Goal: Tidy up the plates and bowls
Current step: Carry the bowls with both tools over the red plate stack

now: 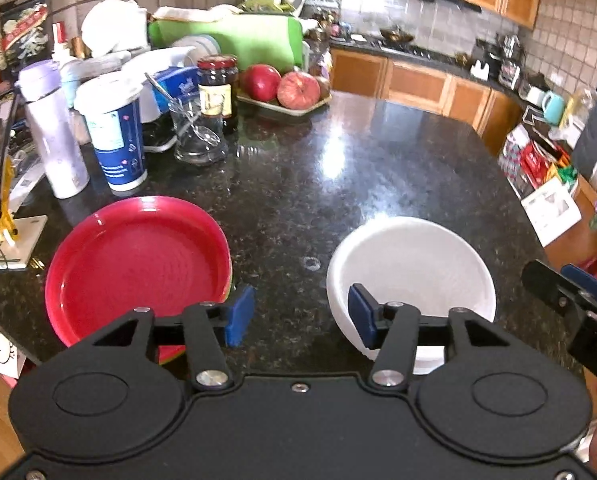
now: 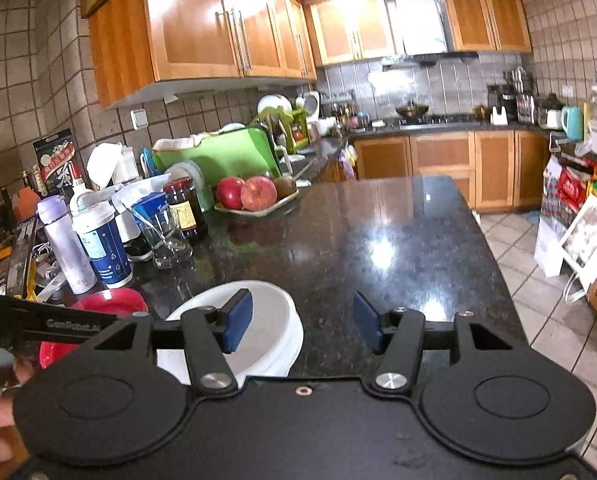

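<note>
Crowding the far left end of the black granite counter are a lilac flask, a blue-and-white paper cup, a glass with a spoon in it, a dark jar with a red lid and a tray of red apples, with a green cutting board propped up behind them. Nearer the camera, the red plate lies on the counter at the left, with a green edge peeking out beneath its rim as if it rests on another plate, and the white bowl sits well apart from it on the right, with bare stone between them. The left gripper hovers over that bare gap, its blue pads parted about halfway and holding nothing; one pad overlaps the plate's rim and the other the bowl's near wall in this view. The right gripper is likewise parted and empty, its left pad over the bowl and its right pad over bare counter. Nothing stands between the bowl and the plate. Wooden cabinets, a tiled wall and a stove with a range hood line the back of the kitchen, and pale floor tiles run along the right.
</note>
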Tool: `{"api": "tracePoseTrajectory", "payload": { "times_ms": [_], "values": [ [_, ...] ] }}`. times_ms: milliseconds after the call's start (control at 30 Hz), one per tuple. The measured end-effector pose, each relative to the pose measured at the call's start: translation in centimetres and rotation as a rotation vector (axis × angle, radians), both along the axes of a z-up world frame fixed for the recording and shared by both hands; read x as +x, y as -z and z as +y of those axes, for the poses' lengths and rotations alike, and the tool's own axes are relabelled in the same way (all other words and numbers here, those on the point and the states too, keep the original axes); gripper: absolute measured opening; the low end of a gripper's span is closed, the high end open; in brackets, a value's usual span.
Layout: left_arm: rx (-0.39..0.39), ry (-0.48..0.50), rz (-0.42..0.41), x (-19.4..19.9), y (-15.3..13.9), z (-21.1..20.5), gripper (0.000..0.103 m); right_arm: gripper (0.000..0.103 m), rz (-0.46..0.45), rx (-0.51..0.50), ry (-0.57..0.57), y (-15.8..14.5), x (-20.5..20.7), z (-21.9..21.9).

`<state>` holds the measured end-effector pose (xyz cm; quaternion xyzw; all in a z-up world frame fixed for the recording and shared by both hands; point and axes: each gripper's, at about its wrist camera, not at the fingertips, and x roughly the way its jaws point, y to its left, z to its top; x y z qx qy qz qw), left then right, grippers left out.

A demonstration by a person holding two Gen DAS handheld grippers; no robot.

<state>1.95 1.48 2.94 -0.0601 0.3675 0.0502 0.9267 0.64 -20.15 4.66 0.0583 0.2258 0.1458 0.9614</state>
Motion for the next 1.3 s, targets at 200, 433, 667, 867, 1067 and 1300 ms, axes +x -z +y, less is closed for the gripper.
{"api": "tracePoseTrajectory", "payload": {
  "times_ms": [200,433,667,867,1067,1300],
  "values": [
    [0.05,0.052,-0.028,-0.3,0.1,-0.7,0.059,0.059,-0.07,-0.078,-0.006,0.3,0.2,0.5],
    [0.047,0.112,-0.049,-0.5,0.1,-1.2,0.06,0.059,-0.005,-0.048,-0.055,0.8,1.3,0.8],
    [0.022,0.158,0.017,0.9,1.0,-0.8,0.06,0.059,0.083,-0.028,-0.079,1.3,2.8,1.7],
    [0.043,0.199,0.03,1.8,1.5,-1.3,0.06,0.058,0.149,-0.022,-0.081,2.0,4.3,2.2],
    [0.052,0.225,0.056,2.7,2.1,-1.7,0.06,0.045,0.216,-0.031,-0.077,2.9,5.8,2.1],
    [0.047,0.251,0.091,3.4,3.1,-1.9,0.06,0.041,0.289,-0.048,-0.108,4.0,7.0,2.7]
  ]
}}
